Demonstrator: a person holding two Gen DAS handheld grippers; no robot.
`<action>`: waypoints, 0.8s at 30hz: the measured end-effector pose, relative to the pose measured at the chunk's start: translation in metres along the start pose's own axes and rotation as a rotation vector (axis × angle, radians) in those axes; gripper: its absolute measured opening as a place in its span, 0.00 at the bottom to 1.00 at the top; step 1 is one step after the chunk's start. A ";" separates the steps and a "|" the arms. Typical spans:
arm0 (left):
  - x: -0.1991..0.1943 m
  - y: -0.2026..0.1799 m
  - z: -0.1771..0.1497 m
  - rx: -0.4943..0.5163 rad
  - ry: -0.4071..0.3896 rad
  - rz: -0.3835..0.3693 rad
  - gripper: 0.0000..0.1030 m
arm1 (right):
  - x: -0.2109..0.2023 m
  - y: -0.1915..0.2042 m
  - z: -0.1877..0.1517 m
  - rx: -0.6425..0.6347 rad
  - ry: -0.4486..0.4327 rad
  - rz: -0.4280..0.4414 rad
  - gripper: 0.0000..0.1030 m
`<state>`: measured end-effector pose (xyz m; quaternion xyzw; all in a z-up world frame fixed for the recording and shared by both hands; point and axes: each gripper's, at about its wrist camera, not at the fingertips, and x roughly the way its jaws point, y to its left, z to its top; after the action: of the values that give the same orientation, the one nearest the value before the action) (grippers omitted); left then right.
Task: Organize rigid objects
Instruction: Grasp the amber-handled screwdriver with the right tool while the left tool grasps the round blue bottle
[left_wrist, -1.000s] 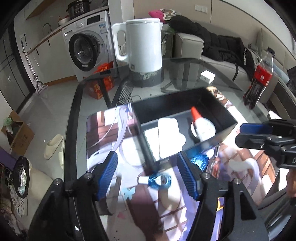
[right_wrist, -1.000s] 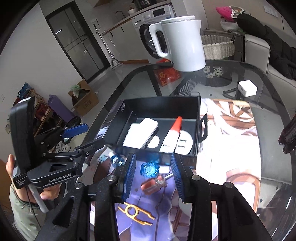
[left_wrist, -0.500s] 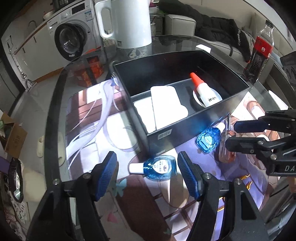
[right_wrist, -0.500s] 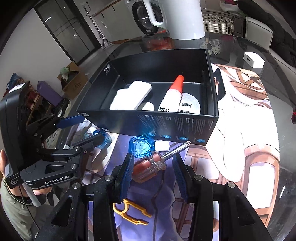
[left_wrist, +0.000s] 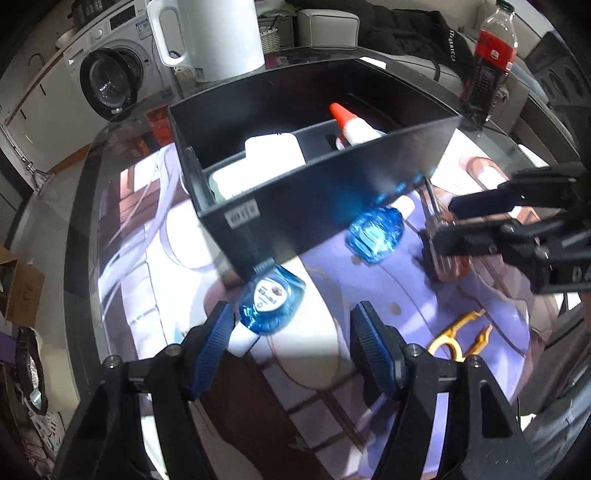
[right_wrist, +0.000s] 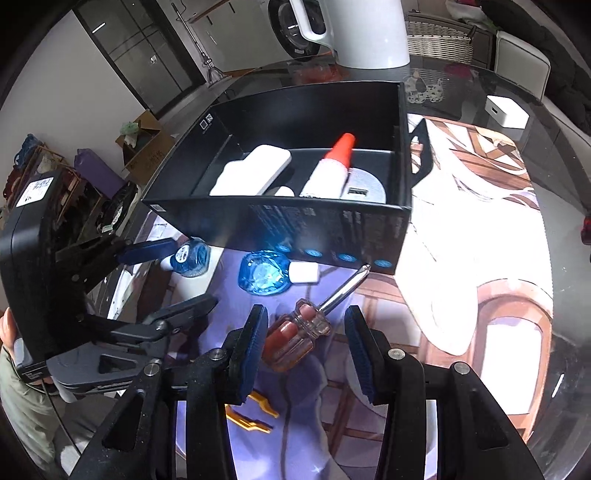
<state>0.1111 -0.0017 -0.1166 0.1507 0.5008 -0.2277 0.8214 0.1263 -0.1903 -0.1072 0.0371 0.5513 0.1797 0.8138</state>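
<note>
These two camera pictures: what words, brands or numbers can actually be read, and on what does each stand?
"SPARICCI", roughly: white letters on the black jacket.
Blue bottle: round label, print too small.
Black box: front print and corner sticker blurred.
Cola bottle: red label, unreadable.
Left gripper: white sticker, too small.
Glue bottle: no legible text.

Both wrist views close, facing black box (left_wrist: 317, 206) from opposite corners.

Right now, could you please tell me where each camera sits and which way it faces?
Left wrist: on the left gripper, facing a blue bottle beside the black box; its open jaws show.
Right wrist: on the right gripper, facing the screwdriver; its open jaws show.
Shared: box, both bottles, screwdriver, each other's gripper.
</note>
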 end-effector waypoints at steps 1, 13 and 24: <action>-0.002 -0.003 -0.002 0.009 0.001 -0.010 0.65 | -0.001 -0.002 -0.001 0.001 0.002 0.001 0.43; -0.002 -0.015 0.008 -0.004 0.006 -0.004 0.66 | 0.005 -0.008 -0.003 -0.002 0.030 -0.010 0.43; 0.003 -0.018 0.011 -0.035 0.026 -0.025 0.33 | 0.005 -0.005 -0.010 -0.052 0.051 -0.019 0.30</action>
<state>0.1109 -0.0233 -0.1152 0.1328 0.5173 -0.2271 0.8144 0.1199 -0.1951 -0.1172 0.0059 0.5674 0.1872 0.8019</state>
